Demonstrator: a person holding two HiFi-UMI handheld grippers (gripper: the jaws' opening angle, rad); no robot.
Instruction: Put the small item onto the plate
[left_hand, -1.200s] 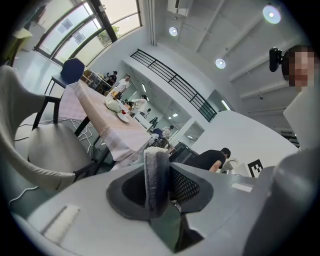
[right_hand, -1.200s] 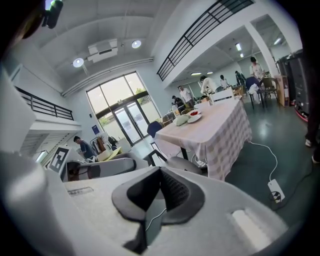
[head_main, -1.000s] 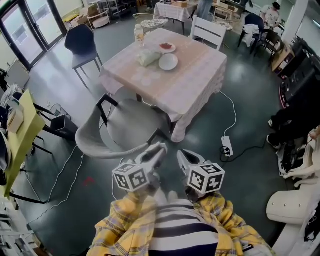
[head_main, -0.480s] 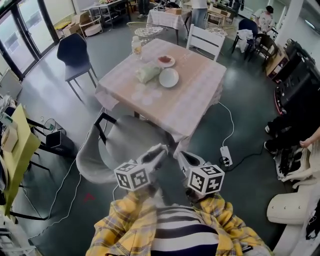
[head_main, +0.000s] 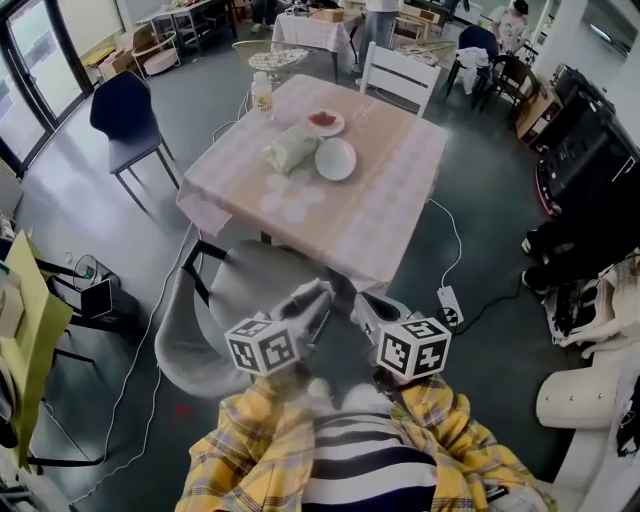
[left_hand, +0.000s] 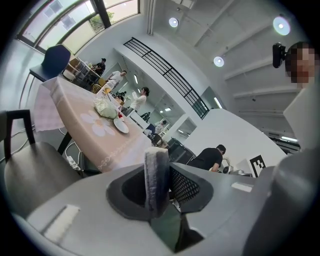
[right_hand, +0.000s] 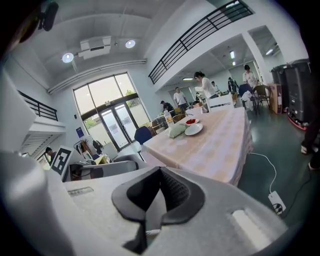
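Observation:
On the pink-clothed table (head_main: 380, 190) lies an empty white plate (head_main: 335, 158), with a small dish of red pieces (head_main: 325, 122) behind it and a pale green bag (head_main: 288, 150) at its left. The plate (left_hand: 120, 125) also shows far off in the left gripper view, and the plate (right_hand: 194, 129) in the right gripper view. Both grippers are held close to my chest, well short of the table. My left gripper (head_main: 318, 296) and right gripper (head_main: 362, 305) have their jaws together with nothing between them.
A grey armchair (head_main: 250, 275) stands between me and the table's near edge. A bottle (head_main: 262, 95) is at the table's far left corner. A blue chair (head_main: 120, 110) and a white chair (head_main: 400, 75) flank the table. A power strip (head_main: 447, 305) and cables lie on the floor at the right.
The table and the grey armchair have drawn nearer and slid a little left in the head view. Both grippers stay at my chest, jaws unchanged.

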